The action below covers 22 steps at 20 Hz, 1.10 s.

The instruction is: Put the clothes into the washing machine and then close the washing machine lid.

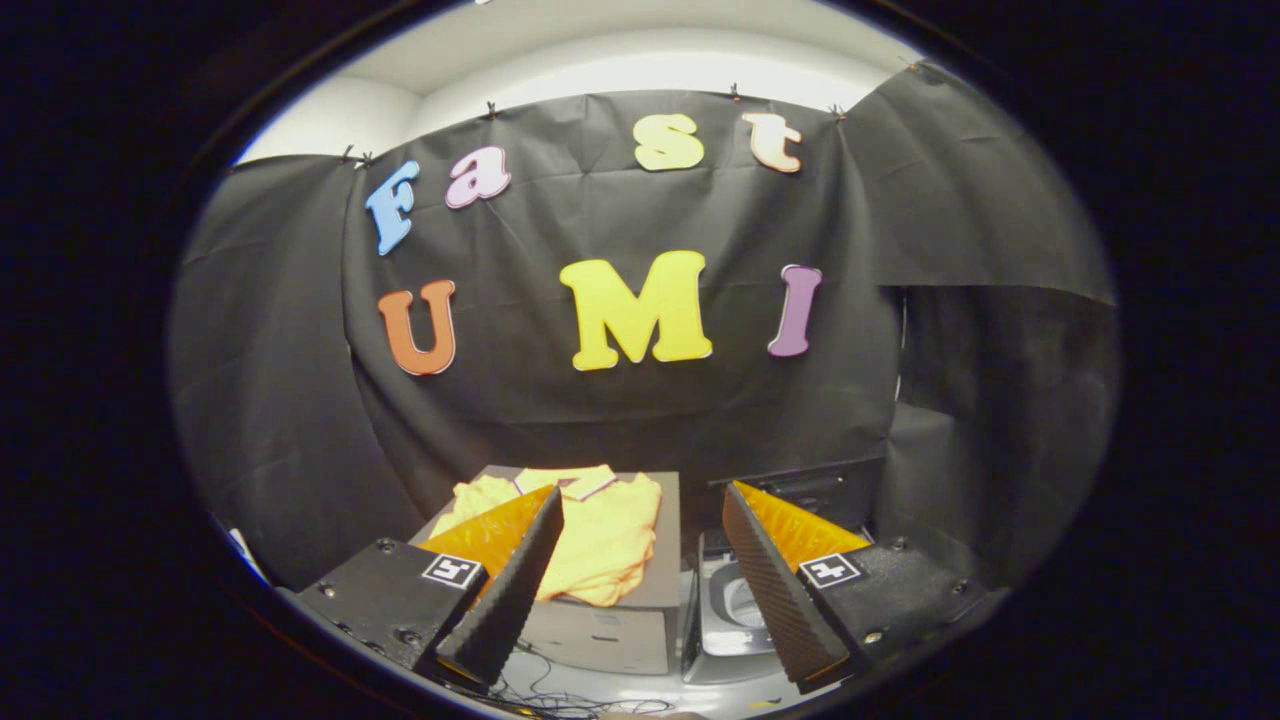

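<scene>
The tool, its two black ridged fingers spread apart and holding nothing, sits poised for a reach at the crumpled yellow cloth garment lying atop a grey box at 11 o'clock, the small grey open-topped washing machine just beside it at 1 o'clock.

Soft yellow cloth garment: matt, creased, limp folds. Grey box-shaped stand beneath it: smooth, matt, hard-faced. Small grey plastic washing machine: smooth, slightly glossy. Black-and-orange two-finger gripper, fingers spread apart with nothing between them: ribbed black pads, rough-textured; orange plastic backs, smooth with slight sheen.
</scene>
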Each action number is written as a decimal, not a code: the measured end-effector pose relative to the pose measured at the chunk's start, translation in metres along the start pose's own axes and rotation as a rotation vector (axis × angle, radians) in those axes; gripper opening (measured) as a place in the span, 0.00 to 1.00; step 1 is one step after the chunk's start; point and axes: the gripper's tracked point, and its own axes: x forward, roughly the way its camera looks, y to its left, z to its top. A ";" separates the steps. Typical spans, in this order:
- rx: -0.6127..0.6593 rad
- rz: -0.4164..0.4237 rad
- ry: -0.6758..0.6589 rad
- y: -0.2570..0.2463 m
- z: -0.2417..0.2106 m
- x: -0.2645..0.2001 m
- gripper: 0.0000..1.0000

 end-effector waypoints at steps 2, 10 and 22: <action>0.000 0.020 0.012 0.018 0.011 0.029 1.00; -0.030 0.058 0.145 0.081 -0.001 0.133 1.00; -0.071 -0.004 0.467 0.115 -0.132 0.239 1.00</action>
